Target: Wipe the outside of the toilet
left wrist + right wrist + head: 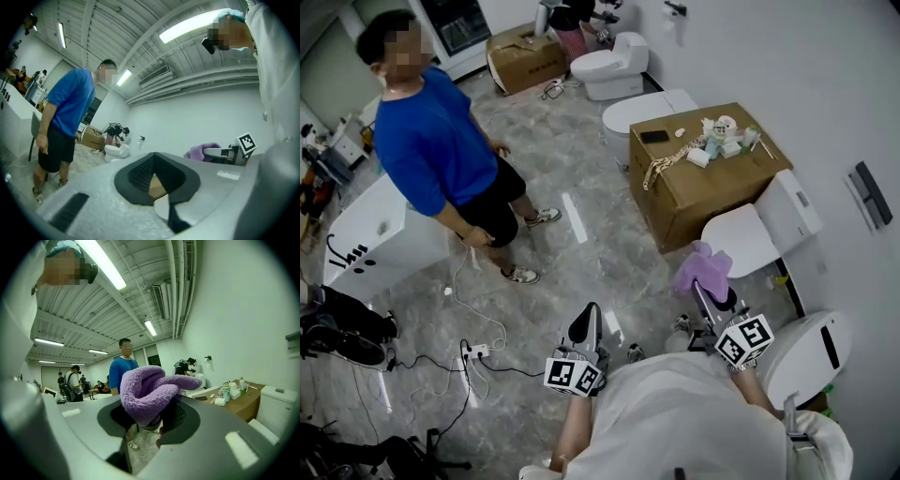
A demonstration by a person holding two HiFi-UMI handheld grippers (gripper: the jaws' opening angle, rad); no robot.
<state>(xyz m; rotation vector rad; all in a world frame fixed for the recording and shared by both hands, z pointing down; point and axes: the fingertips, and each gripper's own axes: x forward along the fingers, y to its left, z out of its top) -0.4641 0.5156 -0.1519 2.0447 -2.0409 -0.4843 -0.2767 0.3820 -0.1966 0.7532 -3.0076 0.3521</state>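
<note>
Now your right gripper (712,293) is clamped on the purple cloth (703,269), which sits just at the front rim of the toilet (742,236) beside the cardboard box (703,187); your left gripper (589,319) hangs well apart to the left, jaws together on nothing.

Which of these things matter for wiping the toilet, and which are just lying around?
For the job: purple cloth, held in the right gripper; toilet beside it.
Lying about: cardboard box, phone on it, power strip on the floor.
</note>
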